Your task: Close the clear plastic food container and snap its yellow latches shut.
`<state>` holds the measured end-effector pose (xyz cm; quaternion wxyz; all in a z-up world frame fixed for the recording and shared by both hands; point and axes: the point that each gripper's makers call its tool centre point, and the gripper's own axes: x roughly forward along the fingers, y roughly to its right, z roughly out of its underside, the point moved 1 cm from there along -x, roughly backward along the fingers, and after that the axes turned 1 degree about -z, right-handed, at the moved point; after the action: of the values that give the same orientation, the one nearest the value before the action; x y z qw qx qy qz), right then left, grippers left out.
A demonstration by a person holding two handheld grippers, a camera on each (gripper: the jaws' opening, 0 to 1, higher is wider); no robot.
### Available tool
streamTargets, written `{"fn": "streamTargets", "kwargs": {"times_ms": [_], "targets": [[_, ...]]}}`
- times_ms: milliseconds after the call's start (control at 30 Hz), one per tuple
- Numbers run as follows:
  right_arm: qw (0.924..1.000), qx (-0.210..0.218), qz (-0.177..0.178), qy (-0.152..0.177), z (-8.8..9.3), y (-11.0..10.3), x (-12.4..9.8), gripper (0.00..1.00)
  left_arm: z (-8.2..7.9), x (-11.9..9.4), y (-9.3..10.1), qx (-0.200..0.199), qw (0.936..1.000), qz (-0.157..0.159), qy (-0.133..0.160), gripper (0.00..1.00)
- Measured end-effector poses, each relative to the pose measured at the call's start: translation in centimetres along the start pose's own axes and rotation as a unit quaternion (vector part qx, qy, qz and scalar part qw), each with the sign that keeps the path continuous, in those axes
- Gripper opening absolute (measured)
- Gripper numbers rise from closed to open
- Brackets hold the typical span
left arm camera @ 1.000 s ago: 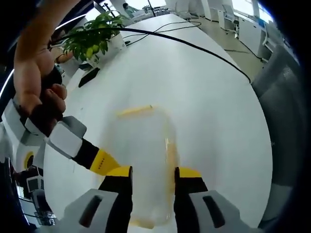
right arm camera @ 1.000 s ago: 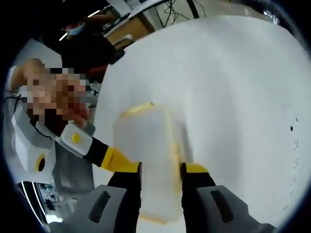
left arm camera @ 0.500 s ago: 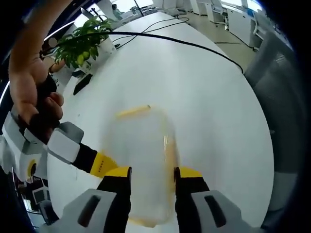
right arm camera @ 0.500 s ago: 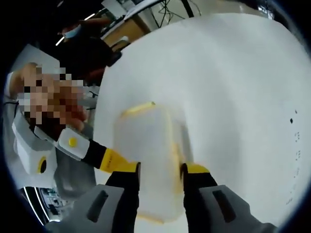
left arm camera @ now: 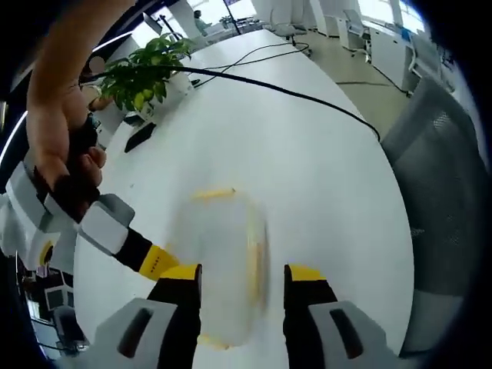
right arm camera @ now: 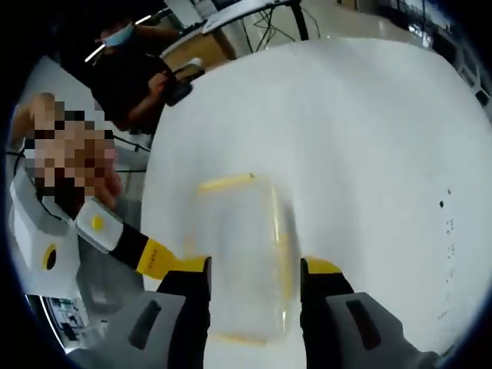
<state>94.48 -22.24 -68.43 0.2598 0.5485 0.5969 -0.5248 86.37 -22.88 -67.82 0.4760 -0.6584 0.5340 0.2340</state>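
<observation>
- The left gripper [left arm camera: 234, 280] is held spread, its jaws flanking the clear container [left arm camera: 223, 265] on the white desk [left arm camera: 323, 177].
- The right gripper [right arm camera: 254, 277] is likewise spread astride the container [right arm camera: 246, 257].
- A plant [left arm camera: 142, 69] is seen near the far desk edge.

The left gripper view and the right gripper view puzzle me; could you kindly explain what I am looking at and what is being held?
There is no robot here. A person holds a two-jaw tool in each hand, and a fisheye camera rides on each, looking forward along its jaws. One picture comes from the left tool, the other from the right tool. Their grey, yellow-tipped jaws rise from the bottom and stand open. Beyond them, on the white table, lies a blurred clear container with yellow latches. Nothing is gripped. The left gripper view also takes in a hand, a plant and a black cable.
</observation>
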Motion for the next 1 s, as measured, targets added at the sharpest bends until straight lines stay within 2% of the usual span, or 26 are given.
{"fn": "streamTargets", "kwargs": {"times_ms": [67,267,333,467,567,667,767,833,867,967,1000], "targets": [[0.9999,0.002,0.013,0.001,0.0,0.3,-0.4,0.42,0.3,-0.8,0.0,-0.016,0.9999,-0.004,-0.003,0.36],[0.9992,0.007,0.038,0.01,1.0,-2.0,-1.6,0.42,1.6,-3.1,-0.3,-0.072,0.9972,-0.018,-0.008,0.36],[0.9988,0.008,0.046,0.016,0.9,-1.7,-1.9,0.42,2.0,-3.8,-0.5,-0.085,0.996,-0.025,-0.008,0.36],[0.9965,0.013,0.072,0.039,1.3,-3.7,-2.6,0.42,2.8,-5.5,-0.6,-0.14,0.9892,-0.044,0.0,0.35],[0.9937,0.018,0.092,0.061,1.7,-4.9,-2.9,0.42,3.5,-6.5,-0.7,-0.165,0.9844,-0.06,0.004,0.35],[0.9918,0.027,0.107,0.065,2.7,-5.7,-3.0,0.43,4.3,-7.4,-0.7,-0.18,0.9806,-0.076,0.003,0.35],[0.9858,0.038,0.142,0.082,3.8,-5.7,-3.3,0.43,5.1,-8.1,-0.7,-0.206,0.9736,-0.098,0.01,0.35],[0.9763,0.062,0.17,0.118,3.9,-5.8,-3.6,0.46,5.4,-8.4,-0.8,-0.221,0.969,-0.109,0.013,0.35],[0.9725,0.07,0.179,0.132,3.9,-6.0,-3.7,0.46,5.6,-8.6,-0.8,-0.24,0.963,-0.122,0.018,0.35],[0.9568,0.099,0.21,0.175,4.1,-6.6,-3.9,0.46,5.9,-9.0,-0.6,-0.272,0.9515,-0.141,0.029,0.35],[0.9496,0.106,0.225,0.19,4.3,-7.2,-4.0,0.45,6.0,-9.1,-0.6,-0.277,0.9498,-0.143,0.032,0.35]]}}
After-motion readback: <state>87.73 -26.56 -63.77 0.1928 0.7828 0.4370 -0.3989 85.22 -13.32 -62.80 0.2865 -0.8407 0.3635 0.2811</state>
